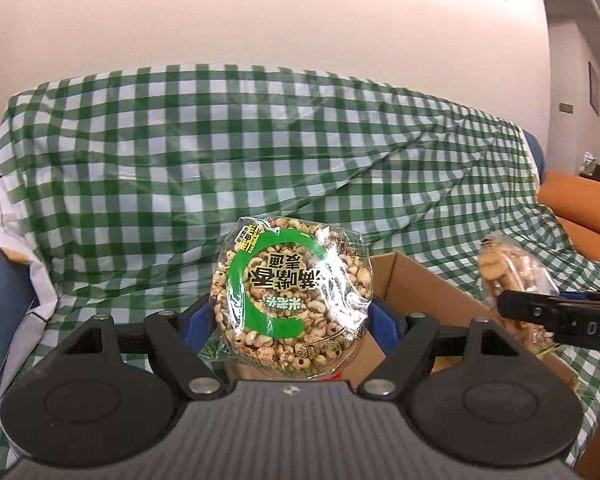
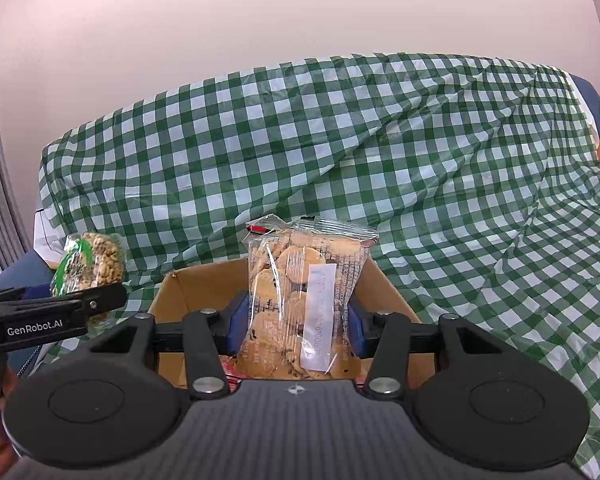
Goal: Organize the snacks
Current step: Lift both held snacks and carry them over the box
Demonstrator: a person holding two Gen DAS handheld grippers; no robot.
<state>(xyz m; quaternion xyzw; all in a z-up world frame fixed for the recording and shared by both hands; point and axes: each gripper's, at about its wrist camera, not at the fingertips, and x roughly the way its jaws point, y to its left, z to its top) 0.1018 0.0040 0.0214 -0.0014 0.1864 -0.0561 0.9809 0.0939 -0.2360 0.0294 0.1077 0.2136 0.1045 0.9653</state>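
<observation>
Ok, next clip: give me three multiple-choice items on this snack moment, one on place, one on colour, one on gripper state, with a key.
1. Where is the cardboard box?
A. On the green checked cloth
B. On a bare wooden floor
C. On a metal shelf

2. What colour is the ring printed on the round puffed grain cake pack?
A. Red
B. Green
C. Blue

3. What is the right gripper doing?
A. Hanging open with nothing in it
B. Shut on a spoon
C. Shut on the clear cookie packet

Key: 1 A, the checked cloth lies all around and behind the box. 2 B, a broad green ring curves across the pack in the left gripper. 3 C, both blue pads press the packet's sides.
</observation>
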